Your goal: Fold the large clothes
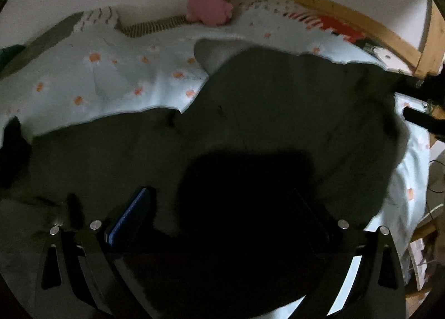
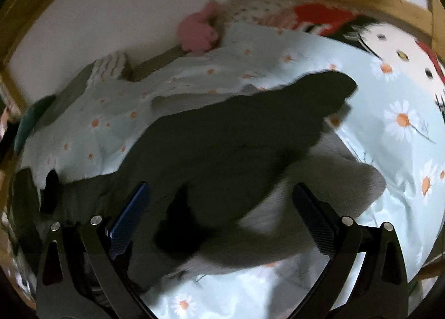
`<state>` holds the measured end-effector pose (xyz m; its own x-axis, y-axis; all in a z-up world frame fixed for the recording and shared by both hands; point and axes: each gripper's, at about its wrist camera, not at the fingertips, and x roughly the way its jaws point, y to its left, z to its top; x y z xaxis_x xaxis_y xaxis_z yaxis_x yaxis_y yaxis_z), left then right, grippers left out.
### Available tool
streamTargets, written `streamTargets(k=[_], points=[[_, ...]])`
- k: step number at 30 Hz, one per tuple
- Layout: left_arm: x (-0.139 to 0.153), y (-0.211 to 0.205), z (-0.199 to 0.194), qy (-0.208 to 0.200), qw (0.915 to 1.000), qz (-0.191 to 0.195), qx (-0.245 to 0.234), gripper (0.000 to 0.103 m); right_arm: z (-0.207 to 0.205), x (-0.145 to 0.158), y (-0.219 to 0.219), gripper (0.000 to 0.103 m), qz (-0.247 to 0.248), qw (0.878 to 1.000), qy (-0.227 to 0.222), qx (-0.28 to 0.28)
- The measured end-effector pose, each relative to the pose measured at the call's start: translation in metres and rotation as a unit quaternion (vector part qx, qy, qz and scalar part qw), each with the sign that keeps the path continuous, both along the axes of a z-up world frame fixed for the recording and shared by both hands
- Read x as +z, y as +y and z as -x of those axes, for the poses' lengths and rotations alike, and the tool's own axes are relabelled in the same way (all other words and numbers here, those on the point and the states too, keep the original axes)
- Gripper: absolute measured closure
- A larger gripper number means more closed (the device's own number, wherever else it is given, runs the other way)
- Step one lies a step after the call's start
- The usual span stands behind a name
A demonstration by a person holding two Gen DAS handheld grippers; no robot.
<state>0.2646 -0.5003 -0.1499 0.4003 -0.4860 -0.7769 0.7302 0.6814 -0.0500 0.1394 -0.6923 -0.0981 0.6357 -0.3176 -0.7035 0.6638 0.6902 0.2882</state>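
Note:
A large grey garment (image 1: 264, 102) lies spread over the daisy-print bedsheet (image 1: 111, 79); much of it is in deep shadow. My left gripper (image 1: 225, 202) is open just above the garment's near part, holding nothing. In the right wrist view the same grey garment (image 2: 222, 138) stretches across the sheet (image 2: 389, 129), with a lighter grey part (image 2: 319, 179) near the right finger. My right gripper (image 2: 222, 196) is open over the garment, empty. The other gripper's black body (image 1: 425, 118) shows at the right edge of the left wrist view.
A pink plush toy (image 1: 211, 7) sits at the head of the bed against the white wall, also in the right wrist view (image 2: 197, 32). A red-and-white cartoon pillow (image 2: 389, 40) lies at the back right. A wooden bed frame (image 1: 347, 12) bounds the right side.

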Motion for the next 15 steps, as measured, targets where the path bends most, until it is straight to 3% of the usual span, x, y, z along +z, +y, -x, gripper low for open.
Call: streamTargets(k=[4,6,8,11,15], points=[[-0.027,0.004,-0.018,0.049,0.9985,0.015,0.019,0.005,0.002,-0.022,-0.029,0.003,-0.037,0.999,0.000,-0.015],[-0.034,0.003,-0.018,0.040,0.9990,0.013,0.016,0.005,-0.001,-0.029,-0.034,0.003,-0.035,0.999,-0.004,-0.012],[-0.036,0.004,-0.013,0.027,0.9994,0.012,0.016,0.005,-0.001,-0.029,-0.036,0.003,-0.040,0.998,-0.039,-0.011],[-0.038,0.006,-0.011,0.016,0.9997,0.013,0.015,0.005,0.001,-0.034,-0.049,0.003,-0.119,0.984,-0.134,-0.011],[-0.039,0.008,-0.008,0.011,0.9998,0.008,0.013,0.005,-0.013,-0.042,-0.068,0.003,-0.169,0.974,-0.146,-0.047]])
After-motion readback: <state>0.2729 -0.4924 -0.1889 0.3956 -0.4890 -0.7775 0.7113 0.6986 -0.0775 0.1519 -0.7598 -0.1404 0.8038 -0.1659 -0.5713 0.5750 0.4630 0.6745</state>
